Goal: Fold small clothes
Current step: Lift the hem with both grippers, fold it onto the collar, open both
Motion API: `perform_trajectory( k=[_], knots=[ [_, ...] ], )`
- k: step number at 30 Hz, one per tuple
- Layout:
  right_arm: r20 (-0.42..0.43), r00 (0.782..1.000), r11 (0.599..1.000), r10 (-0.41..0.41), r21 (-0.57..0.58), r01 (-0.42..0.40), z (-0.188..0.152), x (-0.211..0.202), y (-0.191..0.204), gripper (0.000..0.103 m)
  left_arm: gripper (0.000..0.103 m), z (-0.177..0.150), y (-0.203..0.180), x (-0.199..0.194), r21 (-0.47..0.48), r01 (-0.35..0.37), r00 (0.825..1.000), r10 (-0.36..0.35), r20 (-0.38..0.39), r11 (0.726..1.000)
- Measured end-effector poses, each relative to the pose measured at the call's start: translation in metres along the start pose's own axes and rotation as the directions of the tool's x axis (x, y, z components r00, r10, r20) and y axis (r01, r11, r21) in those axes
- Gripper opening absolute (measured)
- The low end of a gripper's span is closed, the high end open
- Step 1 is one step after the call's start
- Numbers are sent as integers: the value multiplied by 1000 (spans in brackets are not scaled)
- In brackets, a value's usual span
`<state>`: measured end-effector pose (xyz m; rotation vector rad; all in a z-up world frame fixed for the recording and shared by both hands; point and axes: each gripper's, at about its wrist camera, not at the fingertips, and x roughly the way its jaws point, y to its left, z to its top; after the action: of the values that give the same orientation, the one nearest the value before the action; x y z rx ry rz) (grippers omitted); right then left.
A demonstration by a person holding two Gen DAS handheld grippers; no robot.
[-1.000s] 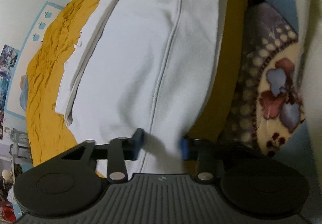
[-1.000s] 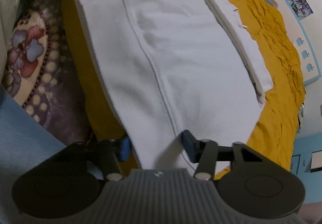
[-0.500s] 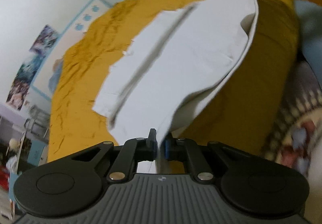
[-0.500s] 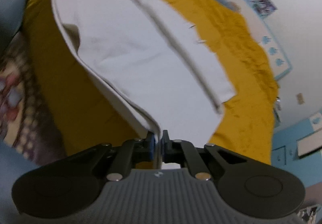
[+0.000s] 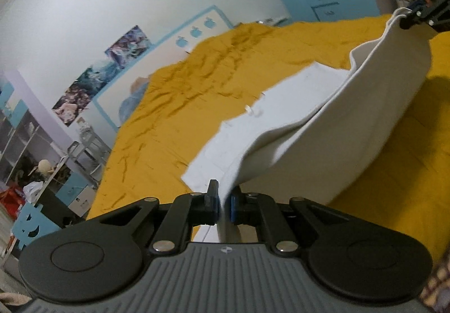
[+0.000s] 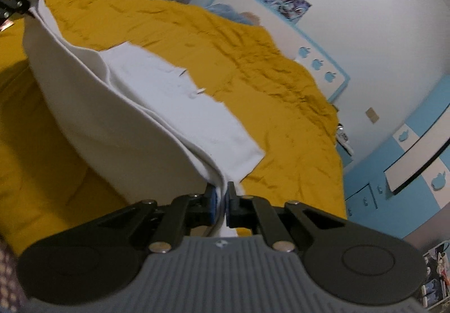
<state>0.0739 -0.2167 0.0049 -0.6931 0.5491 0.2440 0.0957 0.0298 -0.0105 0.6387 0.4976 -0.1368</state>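
White cloth (image 5: 323, 144) hangs by its near edge between two clamped grippers, left (image 5: 223, 204) and right (image 6: 220, 207); the edge runs left-right, its far half lying, apparently flat, on the yellow bedspread (image 5: 197, 93).

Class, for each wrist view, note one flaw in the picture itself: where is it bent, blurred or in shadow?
Left wrist view: fisheye bows the wall and yellow bedspread; the white garment in the left tool is motion-smeared. Right wrist view: the same bowing; the fabric edge near the right tool is soft, and the bedspread under the lifted cloth lies in shadow.
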Motion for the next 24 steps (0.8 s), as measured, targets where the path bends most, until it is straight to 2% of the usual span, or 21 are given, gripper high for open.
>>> perform_trajectory(
  k=[7,14,19,24],
  knots=[
    [57,996,997,-74,14,74,34,22,-19,0,8,25,26,28,-71,-62,997,65,46,996],
    [106,987,992,-124,1,125,80,65,-53,0,8,57,50,65,-53,-103,991,107,85,993],
    [131,980,988,-153,25,151,120,113,-86,0,8,84,68,106,-33,-132,986,135,99,991],
    [131,978,986,-165,36,161,156,181,-109,0,8,100,81,162,-15,-140,988,140,66,990]
  ],
)
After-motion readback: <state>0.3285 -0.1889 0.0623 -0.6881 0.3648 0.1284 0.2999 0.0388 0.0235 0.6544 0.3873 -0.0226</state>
